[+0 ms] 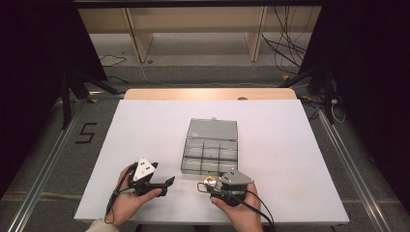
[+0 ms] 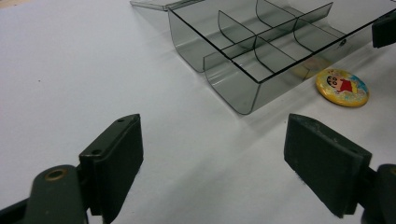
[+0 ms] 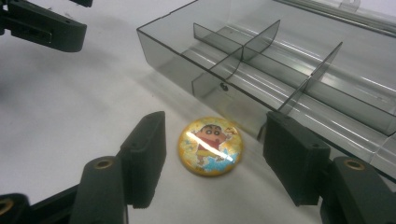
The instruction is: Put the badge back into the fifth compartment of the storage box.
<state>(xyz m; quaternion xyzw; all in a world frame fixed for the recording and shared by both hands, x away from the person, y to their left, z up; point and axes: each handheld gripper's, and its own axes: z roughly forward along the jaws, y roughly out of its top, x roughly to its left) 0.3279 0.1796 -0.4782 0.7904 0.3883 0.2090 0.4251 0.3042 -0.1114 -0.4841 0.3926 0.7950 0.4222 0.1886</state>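
Note:
A round yellow badge (image 3: 210,145) with a cartoon figure lies flat on the white table (image 1: 145,125), just in front of the near wall of a clear grey compartment box (image 3: 280,70). My right gripper (image 3: 215,140) is open, with one jaw on each side of the badge and a gap on both sides. In the high view the right gripper (image 1: 206,185) points left at the badge (image 1: 209,181). My left gripper (image 2: 212,135) is open and holds nothing. It rests low over the table to the left (image 1: 170,182) and faces the box (image 2: 261,51) and the badge (image 2: 342,87).
The box (image 1: 211,153) sits mid-table with its lid (image 1: 212,129) folded back flat behind it. Thin dividers split it into several compartments. A wooden strip (image 1: 208,94) runs along the table's far edge. Cables and stands are on the floor beyond.

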